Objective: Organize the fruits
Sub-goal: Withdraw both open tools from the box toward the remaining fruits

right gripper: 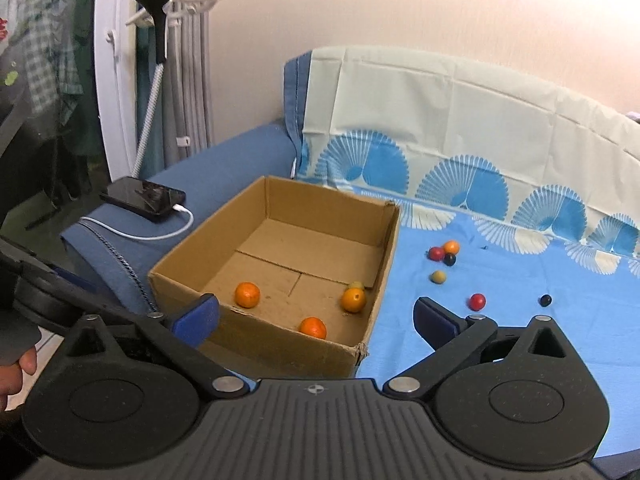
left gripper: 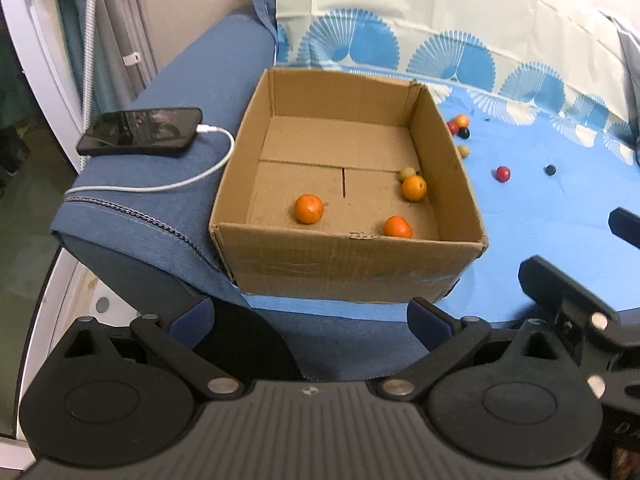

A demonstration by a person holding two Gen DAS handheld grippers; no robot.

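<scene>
fruit in box: three oranges [right gripper: 247, 294] plus one small yellowish fruit [right gripper: 356, 285], all toward the near side of the box [right gripper: 256, 332]
loose fruit: on the blue cloth [right gripper: 520, 344] right of the box; red one [right gripper: 477, 301] nearest, dark one [right gripper: 544, 300] further right, cluster of four [right gripper: 444, 255] toward the back
key relation: red one lies just ahead of the right gripper [right gripper: 316, 318], slightly right of its right finger; right arm looks nearer, the left faces the box
right gripper: jaws wide apart, nothing held, touching nothing
left gripper [left gripper: 310, 316]: jaws wide apart, empty, centred on the box's near wall
extras: phone [left gripper: 141, 132] with cable [left gripper: 192, 176] on the sofa arm [left gripper: 192, 80] left of the box
</scene>
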